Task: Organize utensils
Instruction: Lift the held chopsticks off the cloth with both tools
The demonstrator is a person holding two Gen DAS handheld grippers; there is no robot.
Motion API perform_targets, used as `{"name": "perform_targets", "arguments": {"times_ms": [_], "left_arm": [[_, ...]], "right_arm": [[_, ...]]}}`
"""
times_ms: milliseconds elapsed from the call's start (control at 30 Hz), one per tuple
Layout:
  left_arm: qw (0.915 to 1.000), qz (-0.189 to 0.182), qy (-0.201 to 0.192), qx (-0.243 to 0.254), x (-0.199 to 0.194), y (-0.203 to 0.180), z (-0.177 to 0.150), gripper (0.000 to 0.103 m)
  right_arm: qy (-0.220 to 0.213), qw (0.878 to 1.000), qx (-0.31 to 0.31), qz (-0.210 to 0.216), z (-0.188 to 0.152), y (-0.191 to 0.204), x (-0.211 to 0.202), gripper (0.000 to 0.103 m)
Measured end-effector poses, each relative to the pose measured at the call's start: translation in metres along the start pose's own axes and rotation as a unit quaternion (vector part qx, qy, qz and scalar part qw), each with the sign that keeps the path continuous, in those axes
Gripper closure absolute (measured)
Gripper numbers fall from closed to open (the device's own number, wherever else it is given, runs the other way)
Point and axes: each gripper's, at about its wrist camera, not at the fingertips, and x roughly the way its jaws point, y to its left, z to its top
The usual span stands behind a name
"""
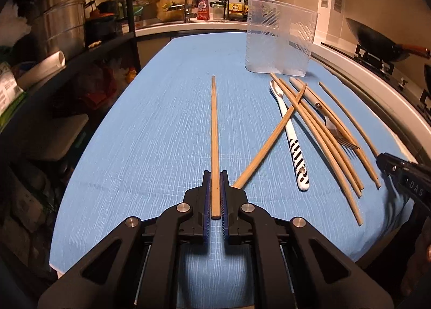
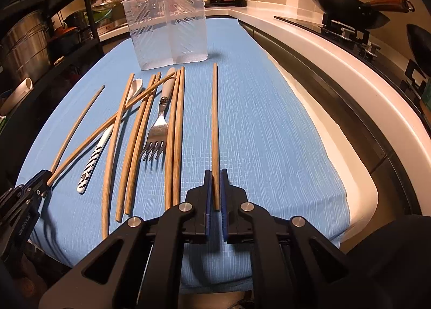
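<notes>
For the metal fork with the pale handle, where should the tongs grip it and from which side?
Grip the metal fork with the pale handle at its narrow neck just below the handle, coming from above with the fingers either side; wooden chopsticks flank it closely and it lies flat on the blue cloth.

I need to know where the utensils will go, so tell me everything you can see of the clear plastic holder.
The clear plastic holder stands upright at the far end of the blue cloth, beyond the loose chopsticks. It looks like translucent, frosted plastic with slanted slots cut in its walls. A middle divider splits it into two compartments, and both look empty. Neither gripper touches it.
</notes>
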Motion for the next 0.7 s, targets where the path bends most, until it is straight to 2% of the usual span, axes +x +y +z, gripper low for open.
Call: {"name": "perform_targets", "arguments": {"times_ms": [700], "left_arm": [[0.9999, -0.001, -0.006, 0.013, -0.0030, -0.0006, -0.0006, 0.096]], "right_arm": [[-0.004, 1.000, -0.004, -0.003, -0.0023, 0.0019, -0.0016, 0.097]]}}
